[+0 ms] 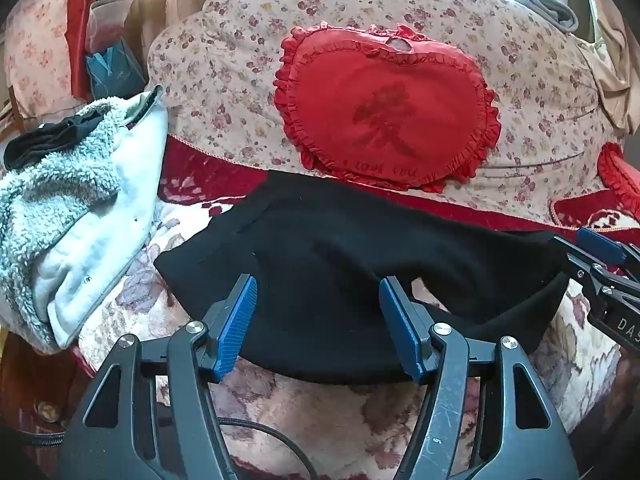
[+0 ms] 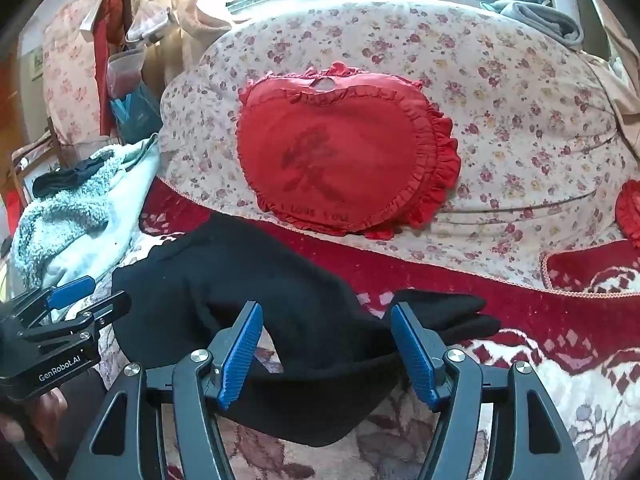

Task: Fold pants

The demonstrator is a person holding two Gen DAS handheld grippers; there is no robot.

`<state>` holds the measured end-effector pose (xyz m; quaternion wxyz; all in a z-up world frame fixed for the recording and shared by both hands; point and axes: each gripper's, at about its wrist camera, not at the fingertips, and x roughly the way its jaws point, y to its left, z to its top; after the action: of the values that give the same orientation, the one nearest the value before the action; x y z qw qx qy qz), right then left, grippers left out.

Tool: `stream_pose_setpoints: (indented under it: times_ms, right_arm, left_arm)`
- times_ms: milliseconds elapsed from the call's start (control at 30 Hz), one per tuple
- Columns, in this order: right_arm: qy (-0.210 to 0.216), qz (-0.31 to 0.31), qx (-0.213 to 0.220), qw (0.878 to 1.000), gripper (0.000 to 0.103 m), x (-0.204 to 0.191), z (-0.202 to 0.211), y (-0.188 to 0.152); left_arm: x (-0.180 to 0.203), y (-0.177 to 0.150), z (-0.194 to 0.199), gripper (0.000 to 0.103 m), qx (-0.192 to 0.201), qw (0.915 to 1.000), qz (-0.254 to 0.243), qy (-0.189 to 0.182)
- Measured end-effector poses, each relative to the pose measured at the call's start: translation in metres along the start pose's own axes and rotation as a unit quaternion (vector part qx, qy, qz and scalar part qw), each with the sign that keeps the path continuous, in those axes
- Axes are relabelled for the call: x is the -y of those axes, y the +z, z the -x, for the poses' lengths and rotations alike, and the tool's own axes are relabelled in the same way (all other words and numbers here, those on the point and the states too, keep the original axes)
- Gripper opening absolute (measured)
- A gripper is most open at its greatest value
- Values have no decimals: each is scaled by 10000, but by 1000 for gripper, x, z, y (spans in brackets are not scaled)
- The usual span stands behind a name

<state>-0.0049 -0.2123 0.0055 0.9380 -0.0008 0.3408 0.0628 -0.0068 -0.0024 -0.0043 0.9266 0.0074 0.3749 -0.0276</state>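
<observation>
The black pants (image 1: 320,248) lie bunched across a red and white floral blanket (image 1: 352,412). They also show in the right wrist view (image 2: 248,292). My left gripper (image 1: 318,320) is open, its blue pads over the near edge of the pants. My right gripper (image 2: 326,348) is open over the right part of the pants. The right gripper shows at the right edge of the left wrist view (image 1: 604,264). The left gripper shows at the left edge of the right wrist view (image 2: 72,312).
A red heart pillow (image 1: 384,120) leans on a big floral cushion (image 1: 224,64) behind the pants. A grey-white fleece garment (image 1: 80,208) lies at the left. A second red pillow (image 1: 620,176) is at the right. Clutter stands at the far left.
</observation>
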Motion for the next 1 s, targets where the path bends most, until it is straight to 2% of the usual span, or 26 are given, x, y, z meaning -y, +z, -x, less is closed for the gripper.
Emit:
stream_pose_setpoints:
  times_ms: [133,467,633,733,1000]
  right_arm:
    - [5,23,-42,10000,65,5,-4,-2]
    - [40,81,-157,9998,65,-14,-11,0]
    - [96,56,-447,9989,65,-18,-17,-2]
    - [118,80,-277,9995,65,-21,-19,-4]
    - [143,113,-309,9994,65,-22,-21,-3]
  left_arm:
    - [-2,0,-2,64,-31,10000,33,19]
    - [-8,-2,-10,64,-115,9999,89,60]
    - [-10,-3,-13,64,-159,9998,113,86]
    - [-12,-3,-14,64,-165,9997,132,91]
    - [-14,-3,-18,64,-213,9996,170,111]
